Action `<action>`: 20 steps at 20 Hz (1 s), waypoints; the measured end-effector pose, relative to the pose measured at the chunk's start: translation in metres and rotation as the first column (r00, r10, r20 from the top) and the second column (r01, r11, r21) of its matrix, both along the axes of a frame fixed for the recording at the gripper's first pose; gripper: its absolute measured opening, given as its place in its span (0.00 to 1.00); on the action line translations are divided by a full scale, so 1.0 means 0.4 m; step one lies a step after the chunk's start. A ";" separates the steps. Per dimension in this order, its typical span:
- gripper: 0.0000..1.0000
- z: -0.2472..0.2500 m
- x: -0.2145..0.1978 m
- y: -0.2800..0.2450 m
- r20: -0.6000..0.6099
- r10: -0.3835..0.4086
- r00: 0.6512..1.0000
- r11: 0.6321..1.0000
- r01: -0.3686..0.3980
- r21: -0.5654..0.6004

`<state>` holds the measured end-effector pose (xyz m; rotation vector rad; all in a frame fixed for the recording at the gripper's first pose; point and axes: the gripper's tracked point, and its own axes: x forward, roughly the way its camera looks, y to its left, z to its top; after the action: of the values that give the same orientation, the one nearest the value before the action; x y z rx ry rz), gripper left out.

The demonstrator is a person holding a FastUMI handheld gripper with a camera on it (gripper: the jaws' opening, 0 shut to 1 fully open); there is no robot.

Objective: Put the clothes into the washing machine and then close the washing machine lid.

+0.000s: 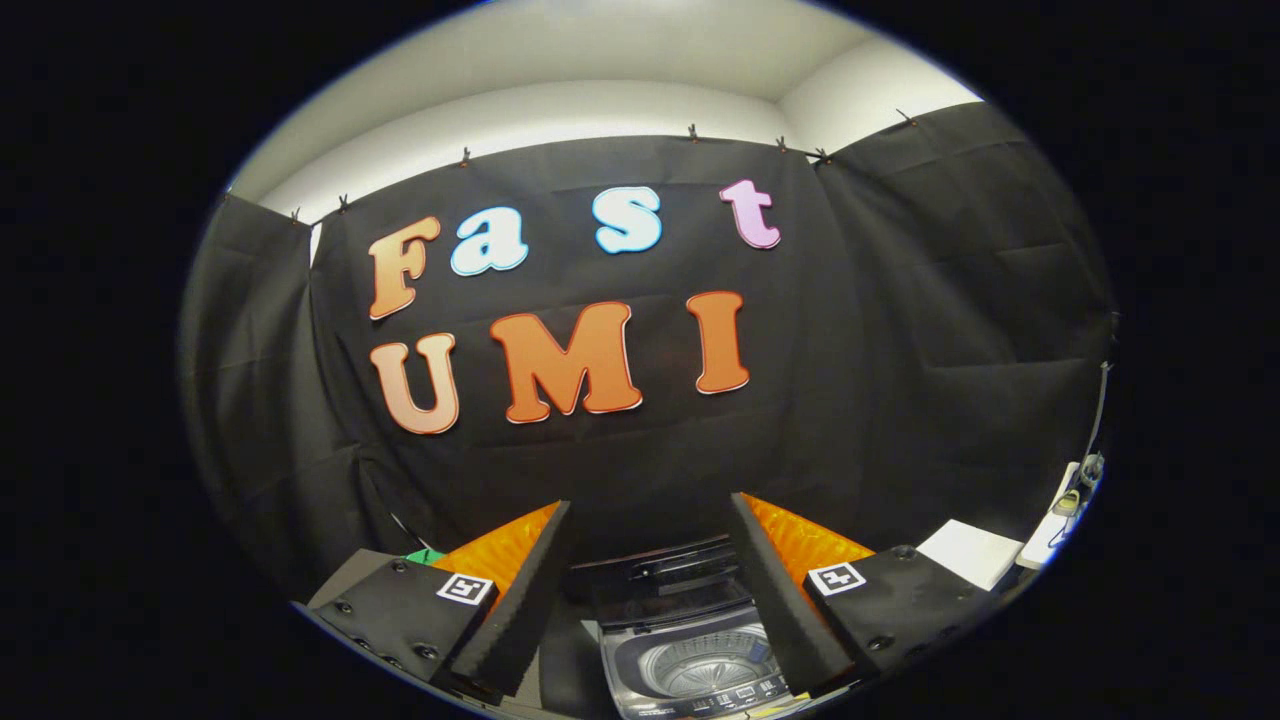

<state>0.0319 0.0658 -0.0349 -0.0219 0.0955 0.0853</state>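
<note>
so the gripper sits wide open holding nothing, above the washing machine with its lid up and drum bare, no clothes spotted anywhere, so honestly it risks closing that lid on an empty drum.

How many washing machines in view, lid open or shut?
1. The washing machine sits below and between the open gripper fingers, lid raised, drum visible. Nothing is held. More could be hidden behind the fingers.

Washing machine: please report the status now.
Gripper open, holding nothing. Washing machine below between the fingers, lid up, drum visible. Nothing in the way.
</note>
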 end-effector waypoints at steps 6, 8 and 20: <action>0.99 -0.096 -0.017 0.194 -0.091 0.142 0.986 0.990 -0.142 0.005; 0.99 -0.138 -0.027 0.276 -0.125 0.195 0.973 0.981 -0.196 0.004; 0.99 -0.407 -0.125 0.683 -0.349 0.418 0.838 0.891 -0.454 -0.022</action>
<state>-0.0182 0.3389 -0.1978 -0.1345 0.4394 0.5464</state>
